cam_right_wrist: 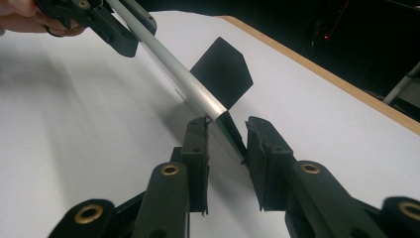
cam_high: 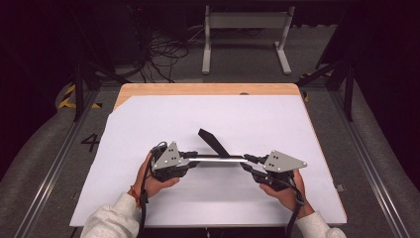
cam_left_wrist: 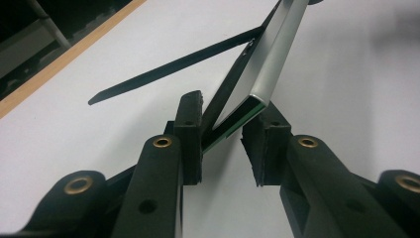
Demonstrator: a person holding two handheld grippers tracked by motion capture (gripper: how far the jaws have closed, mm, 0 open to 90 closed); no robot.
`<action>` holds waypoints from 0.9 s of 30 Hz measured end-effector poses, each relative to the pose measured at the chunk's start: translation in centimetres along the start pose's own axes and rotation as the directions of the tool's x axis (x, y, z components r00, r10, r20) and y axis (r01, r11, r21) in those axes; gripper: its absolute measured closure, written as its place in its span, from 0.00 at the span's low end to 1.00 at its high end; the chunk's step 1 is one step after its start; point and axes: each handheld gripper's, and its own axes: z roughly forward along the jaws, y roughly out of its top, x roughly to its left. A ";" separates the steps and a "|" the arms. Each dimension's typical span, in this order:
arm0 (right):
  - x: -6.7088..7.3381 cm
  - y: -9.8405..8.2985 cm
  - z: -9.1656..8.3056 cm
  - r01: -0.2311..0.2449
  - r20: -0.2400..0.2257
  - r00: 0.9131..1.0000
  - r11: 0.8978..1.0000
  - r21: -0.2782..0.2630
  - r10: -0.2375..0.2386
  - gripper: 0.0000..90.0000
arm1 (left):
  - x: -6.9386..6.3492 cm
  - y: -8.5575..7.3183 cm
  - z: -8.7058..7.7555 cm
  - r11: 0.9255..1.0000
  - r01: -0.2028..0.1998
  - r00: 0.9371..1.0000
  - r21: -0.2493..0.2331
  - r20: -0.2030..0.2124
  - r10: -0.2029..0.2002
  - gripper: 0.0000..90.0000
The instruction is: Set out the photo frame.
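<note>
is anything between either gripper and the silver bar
Nothing visible. Each end of the silver bar already sits between a gripper's jaws: the left gripper at one end, the right gripper at the other. The black flap hinged to the bar sticks out mid-length, clear of both.

The left gripper (cam_high: 192, 159) is held in the left hand (cam_high: 151, 181) at about seven o'clock of the table, jaws pointed toward three o'clock; the right gripper (cam_high: 246, 161) is gripped by the right hand (cam_high: 285, 191) at about five o'clock, jaws pointed toward nine o'clock; both pairs of jaws are seen partly closed, tips facing each other; both forearms are clad in pale sleeves.
</note>
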 end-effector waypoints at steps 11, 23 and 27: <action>0.7 0.3 -0.7 0.012 -0.020 1.000 0.999 -0.030 -0.013 0.79 | -0.6 0.4 -0.5 1.000 -0.014 1.000 -0.002 0.005 0.014 0.79; 0.3 0.8 -0.9 -0.054 -0.023 0.998 0.997 -0.064 0.053 0.82 | -0.2 0.6 -0.8 0.999 0.021 1.000 -0.042 0.006 -0.020 0.80; 0.0 0.7 -0.8 -0.063 -0.025 0.998 0.995 -0.071 0.062 0.83 | 0.0 0.5 -0.7 0.998 0.026 1.000 -0.049 0.000 -0.026 0.81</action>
